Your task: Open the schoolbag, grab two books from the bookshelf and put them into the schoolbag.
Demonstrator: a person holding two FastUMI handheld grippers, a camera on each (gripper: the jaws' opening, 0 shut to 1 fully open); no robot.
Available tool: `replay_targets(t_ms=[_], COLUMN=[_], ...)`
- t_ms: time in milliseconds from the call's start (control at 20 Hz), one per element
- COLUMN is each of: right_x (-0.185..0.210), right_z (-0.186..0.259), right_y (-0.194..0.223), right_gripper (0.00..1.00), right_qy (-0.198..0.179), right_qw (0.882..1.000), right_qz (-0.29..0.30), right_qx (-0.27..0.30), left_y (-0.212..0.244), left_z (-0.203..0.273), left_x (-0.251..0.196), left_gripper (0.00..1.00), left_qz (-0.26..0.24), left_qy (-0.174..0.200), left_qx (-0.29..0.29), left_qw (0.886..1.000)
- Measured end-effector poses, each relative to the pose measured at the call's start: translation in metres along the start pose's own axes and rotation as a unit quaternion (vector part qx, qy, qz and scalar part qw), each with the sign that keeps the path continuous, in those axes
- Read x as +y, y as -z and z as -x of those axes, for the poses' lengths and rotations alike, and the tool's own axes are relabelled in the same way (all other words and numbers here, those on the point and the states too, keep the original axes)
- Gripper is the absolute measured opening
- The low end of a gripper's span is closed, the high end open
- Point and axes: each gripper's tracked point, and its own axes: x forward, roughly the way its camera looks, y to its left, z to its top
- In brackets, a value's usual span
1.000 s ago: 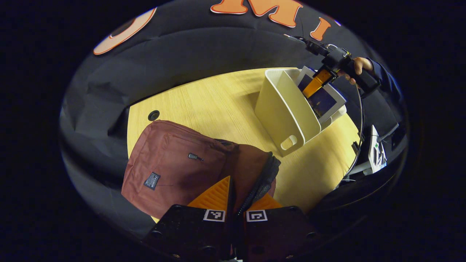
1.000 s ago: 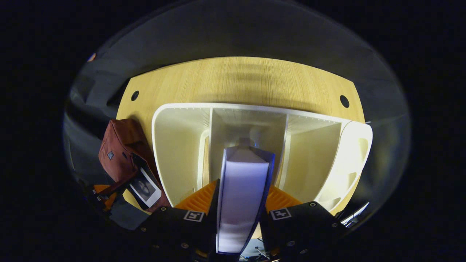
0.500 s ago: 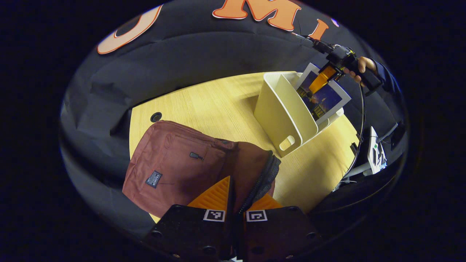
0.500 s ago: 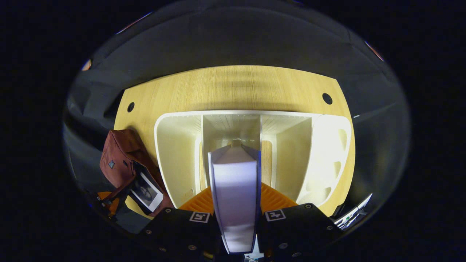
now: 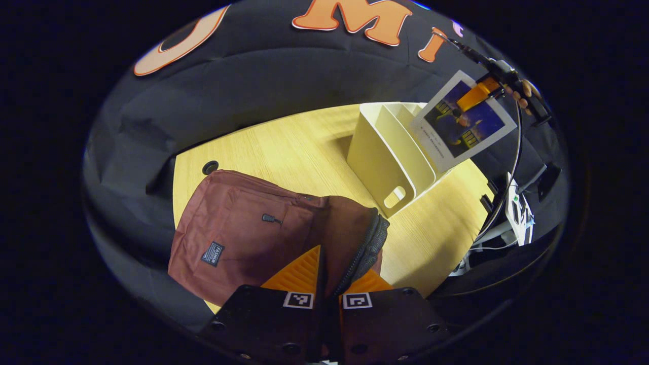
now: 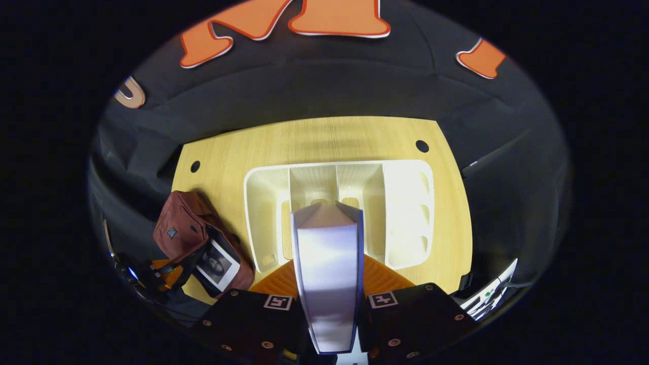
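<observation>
Lifted book (image 6: 327,284) now hangs above yellow table (image 5: 284,147).

Maroon schoolbag (image 5: 243,238) lying unzipped at 7 o'clock, white bookshelf (image 5: 385,152) upright at 2 o'clock, blue-covered book (image 5: 459,124) lifted above it

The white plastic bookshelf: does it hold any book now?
Empty. The white plastic bookshelf shows three bare compartments; the right gripper holds the blue-covered book above it.

In the right gripper view, we see the book (image 6: 328,284) hide the shelf's (image 6: 405,213) middle slot, and the bag (image 6: 185,230) cover most of a second book (image 6: 217,264). In the left gripper view, the bag's mouth hides the left claw's (image 5: 327,276) tips.
</observation>
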Motion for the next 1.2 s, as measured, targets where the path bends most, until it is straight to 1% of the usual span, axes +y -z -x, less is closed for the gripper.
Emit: replay_targets(t_ms=[200, 350, 600, 750, 900, 1000, 1100, 1200], right_x=[0.006, 0.012, 0.038, 0.054, 0.077, 0.095, 0.116, 0.132], right_z=[0.033, 0.047, 0.048, 0.045, 0.043, 0.042, 0.040, 0.033], right_y=[0.024, 0.045, 0.093, 0.117, 0.140, 0.153, 0.167, 0.178], right_gripper=[0.40, 0.40, 0.40, 0.40, 0.40, 0.40, 0.39, 0.39], right_qy=[0.008, 0.018, -0.002, -0.020, -0.046, -0.073, -0.108, -0.132], right_qw=[0.999, 0.998, 0.996, 0.994, 0.990, 0.985, 0.978, 0.972], right_qz=[-0.021, -0.040, -0.087, -0.111, -0.132, -0.153, -0.177, -0.190], right_qx=[-0.022, -0.033, -0.018, -0.015, -0.016, -0.025, -0.028, -0.029], left_y=[0.004, 0.003, 0.001, 0.002, 0.001, -0.002, -0.002, -0.003], left_z=[0.003, 0.003, -0.002, -0.002, 0.000, 0.003, 0.005, 0.008], left_x=[0.008, 0.014, 0.016, 0.019, 0.020, 0.022, 0.022, 0.023], left_gripper=[0.07, 0.07, 0.07, 0.07, 0.07, 0.07, 0.07, 0.07], left_qz=[-0.031, -0.046, -0.063, -0.080, -0.091, -0.104, -0.112, -0.120], left_qy=[0.014, 0.028, 0.056, 0.066, 0.070, 0.071, 0.071, 0.070], left_qx=[0.004, 0.002, 0.005, 0.007, 0.009, 0.008, 0.009, 0.011], left_qw=[0.999, 0.999, 0.996, 0.995, 0.993, 0.992, 0.991, 0.990])
